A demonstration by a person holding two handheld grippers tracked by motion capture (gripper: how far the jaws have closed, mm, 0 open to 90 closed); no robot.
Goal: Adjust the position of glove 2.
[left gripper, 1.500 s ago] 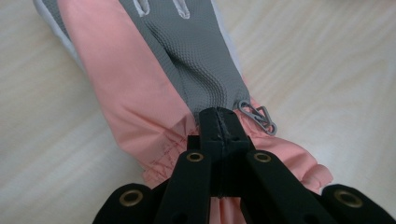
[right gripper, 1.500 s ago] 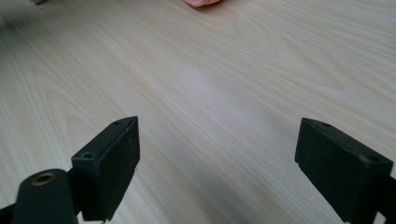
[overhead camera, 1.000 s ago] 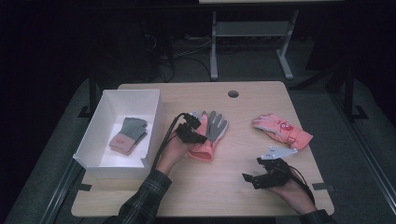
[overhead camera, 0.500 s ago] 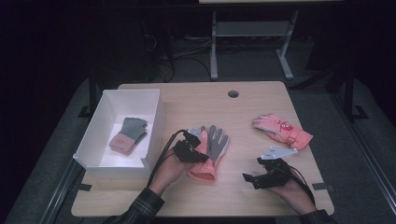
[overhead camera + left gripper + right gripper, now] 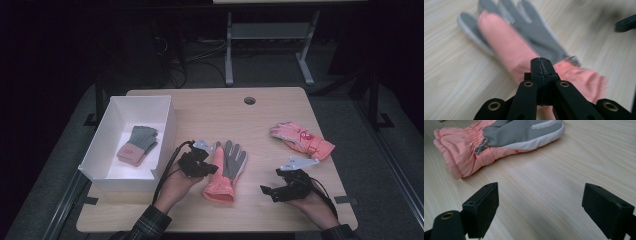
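A pink glove [image 5: 227, 170] with a grey palm lies palm up in the middle of the table. My left gripper [image 5: 213, 169] is at its left edge, jaws shut, pinching the pink fabric near the thumb. In the left gripper view the closed jaw tips [image 5: 540, 61] sit over the glove [image 5: 524, 45] by its cuff. My right gripper [image 5: 267, 192] rests near the front right of the table, jaws wide apart with nothing between them. In the right gripper view [image 5: 541, 195] the glove [image 5: 499, 137] lies ahead on bare wood.
A second pink glove [image 5: 302, 140] lies at the right side of the table. A white box [image 5: 165, 130] at the left holds a grey and pink glove [image 5: 137, 146]. A round cable hole [image 5: 249, 100] is at the back edge.
My left hand has pulled back toward the front edge, and the pink glove has slid that way with it. The right hand has stayed put.
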